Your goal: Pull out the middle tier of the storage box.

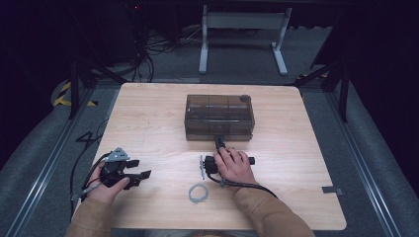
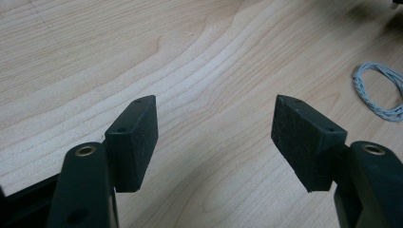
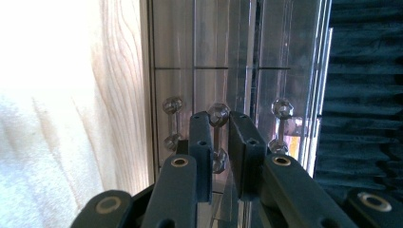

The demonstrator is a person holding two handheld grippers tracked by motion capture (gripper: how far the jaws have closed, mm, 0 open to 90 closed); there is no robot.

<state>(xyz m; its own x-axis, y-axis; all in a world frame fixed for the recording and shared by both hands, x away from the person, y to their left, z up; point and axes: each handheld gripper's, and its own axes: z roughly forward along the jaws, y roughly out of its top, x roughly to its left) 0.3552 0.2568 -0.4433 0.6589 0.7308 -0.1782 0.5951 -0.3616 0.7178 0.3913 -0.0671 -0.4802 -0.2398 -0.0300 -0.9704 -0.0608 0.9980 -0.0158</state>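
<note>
A light wood-grain table (image 1: 148, 113) with rounded corners stands on grey carpet in a dim room, with metal rails along both sides, black-and-yellow tape on the floor at the far left, loose cables beyond the far left corner, and the white legs of another table (image 1: 242, 34) past the far edge. A smoky clear box (image 1: 219, 117) sits just beyond the middle of the table, closer to the far edge than the near one, its front carrying three small crystal handles. The right gripper (image 3: 219, 137) reaches to the box's front from the near side, its jaws drawn close and pinching the middle handle (image 3: 218, 115). The left gripper (image 2: 214, 137) rests in the person's hand near the near left corner, well apart from the box, its jaws spread wide over bare wood. A coil of pale cord (image 1: 198, 193) lies near the near edge, between the two hands, and a small metal piece (image 1: 201, 167) lies just left of the right hand.
</note>
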